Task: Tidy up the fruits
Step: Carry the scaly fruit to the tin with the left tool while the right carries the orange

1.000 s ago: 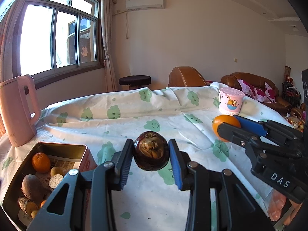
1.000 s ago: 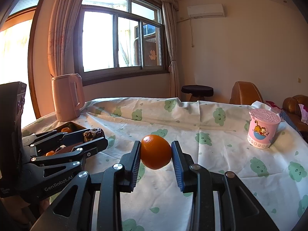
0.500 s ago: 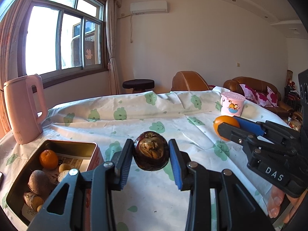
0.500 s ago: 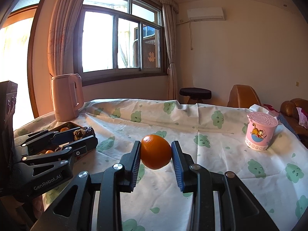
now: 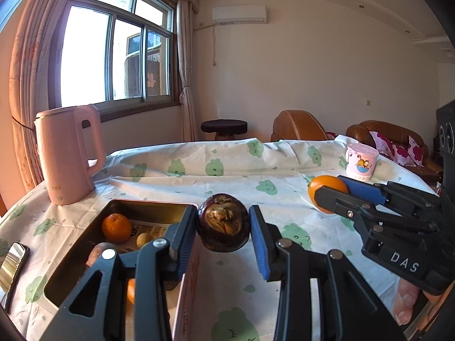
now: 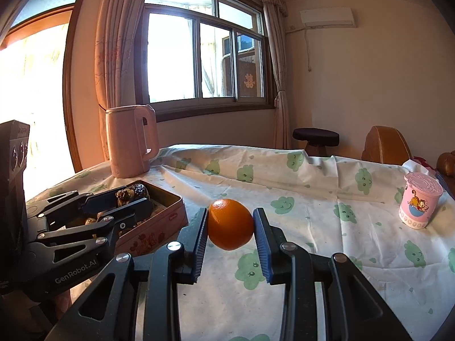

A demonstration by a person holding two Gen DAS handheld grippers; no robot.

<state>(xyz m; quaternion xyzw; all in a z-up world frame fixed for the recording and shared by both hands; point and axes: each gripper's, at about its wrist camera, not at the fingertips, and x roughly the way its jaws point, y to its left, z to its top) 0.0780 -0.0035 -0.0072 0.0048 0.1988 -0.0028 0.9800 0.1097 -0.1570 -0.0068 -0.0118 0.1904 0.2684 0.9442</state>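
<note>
The tin (image 5: 85,244) holds a mandarin (image 5: 116,226) and other fruit; above its rim, the left gripper (image 5: 223,228) clamps a dark fruit (image 5: 223,226); right gripper (image 6: 230,228) clamps an orange (image 6: 230,224) beside it.

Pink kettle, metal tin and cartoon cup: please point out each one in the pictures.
Pink kettle (image 5: 66,156): left wrist view, on the middle of its body.
Metal tin (image 5: 148,207): left wrist view, on its far inner wall.
Cartoon cup (image 6: 420,204): right wrist view, on its printed side.
</note>
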